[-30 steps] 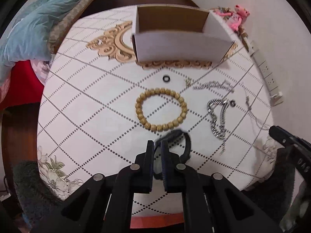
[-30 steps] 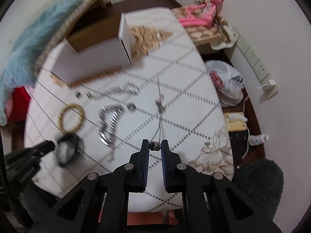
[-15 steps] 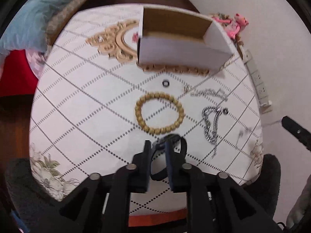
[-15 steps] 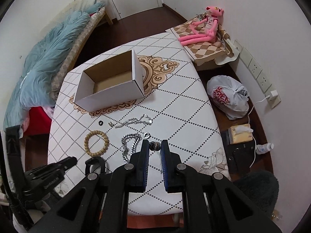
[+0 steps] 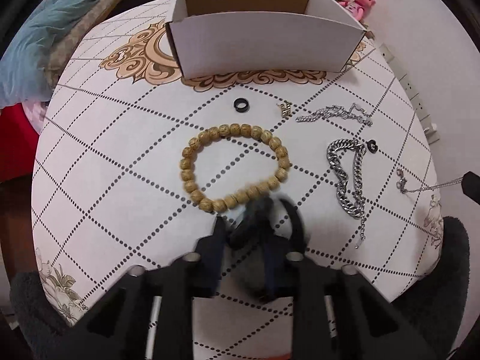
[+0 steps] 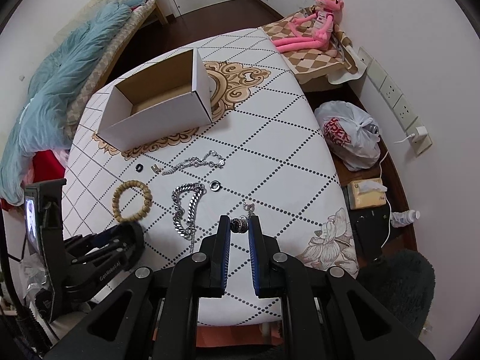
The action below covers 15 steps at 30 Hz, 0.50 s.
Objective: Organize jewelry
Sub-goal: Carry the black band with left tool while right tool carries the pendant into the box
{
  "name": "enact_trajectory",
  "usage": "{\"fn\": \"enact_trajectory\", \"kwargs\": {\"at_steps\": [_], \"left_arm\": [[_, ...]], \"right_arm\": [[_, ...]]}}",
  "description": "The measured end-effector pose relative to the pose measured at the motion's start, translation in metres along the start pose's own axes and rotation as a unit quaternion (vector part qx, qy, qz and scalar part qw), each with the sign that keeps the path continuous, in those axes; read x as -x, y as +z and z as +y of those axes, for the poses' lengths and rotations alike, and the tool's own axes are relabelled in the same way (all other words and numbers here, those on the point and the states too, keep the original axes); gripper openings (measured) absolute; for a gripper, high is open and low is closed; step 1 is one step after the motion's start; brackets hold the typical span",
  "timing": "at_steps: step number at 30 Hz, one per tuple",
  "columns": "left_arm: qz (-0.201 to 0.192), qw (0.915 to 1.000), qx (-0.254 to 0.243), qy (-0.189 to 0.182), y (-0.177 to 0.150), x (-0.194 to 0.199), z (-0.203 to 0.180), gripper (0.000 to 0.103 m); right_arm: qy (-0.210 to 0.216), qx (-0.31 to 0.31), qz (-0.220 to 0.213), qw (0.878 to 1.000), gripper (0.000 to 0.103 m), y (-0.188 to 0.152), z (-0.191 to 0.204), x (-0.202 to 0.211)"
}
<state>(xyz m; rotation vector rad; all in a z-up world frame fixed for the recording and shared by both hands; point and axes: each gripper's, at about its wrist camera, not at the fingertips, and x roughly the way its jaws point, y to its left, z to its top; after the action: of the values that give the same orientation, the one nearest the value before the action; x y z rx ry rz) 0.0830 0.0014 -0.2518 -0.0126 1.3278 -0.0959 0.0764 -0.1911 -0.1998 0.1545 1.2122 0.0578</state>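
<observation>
My left gripper (image 5: 244,231) is shut on a black bangle (image 5: 292,219), blurred, just above the table near the wooden bead bracelet (image 5: 235,166). My right gripper (image 6: 239,225) is shut on the dark bead of a thin silver necklace (image 6: 249,208), whose chain hangs down to the table; the chain also shows in the left wrist view (image 5: 420,187). A chunky silver chain (image 6: 187,210), a finer silver chain (image 6: 196,162), a black ring (image 5: 240,104), a small gold charm (image 5: 285,108) and a dark ring (image 6: 215,185) lie on the table. The open white box (image 6: 156,108) stands behind them.
The tablecloth (image 6: 270,138) is white with a dotted diamond pattern. A blue blanket (image 6: 60,90) lies on a bed to the left. A pink plush toy (image 6: 315,30), a plastic bag (image 6: 348,138) and wall sockets (image 6: 399,105) are on the right. A dark fuzzy stool (image 6: 399,294) stands at the near right.
My right gripper has lifted with the necklace bead, pulling the chain up off the table. My left gripper, holding the black bangle, has moved forward towards the bead bracelet and the box.
</observation>
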Motion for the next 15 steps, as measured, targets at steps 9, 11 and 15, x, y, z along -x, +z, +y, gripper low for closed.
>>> {"fn": "enact_trajectory", "kwargs": {"at_steps": [9, 11, 15], "left_arm": [[-0.042, 0.9982, 0.031, -0.031, 0.000, 0.042, 0.011, 0.009], [-0.056, 0.9972, 0.033, -0.038, 0.005, 0.059, 0.016, 0.009], [-0.093, 0.9935, 0.043, -0.048, 0.032, 0.094, 0.024, 0.009]], "right_arm": [[0.026, 0.005, -0.018, 0.999, 0.012, 0.013, 0.009, 0.019], [0.045, 0.008, -0.027, 0.999, 0.012, 0.023, 0.015, 0.032], [0.077, 0.022, -0.052, 0.995, 0.012, 0.048, 0.029, 0.061]]}}
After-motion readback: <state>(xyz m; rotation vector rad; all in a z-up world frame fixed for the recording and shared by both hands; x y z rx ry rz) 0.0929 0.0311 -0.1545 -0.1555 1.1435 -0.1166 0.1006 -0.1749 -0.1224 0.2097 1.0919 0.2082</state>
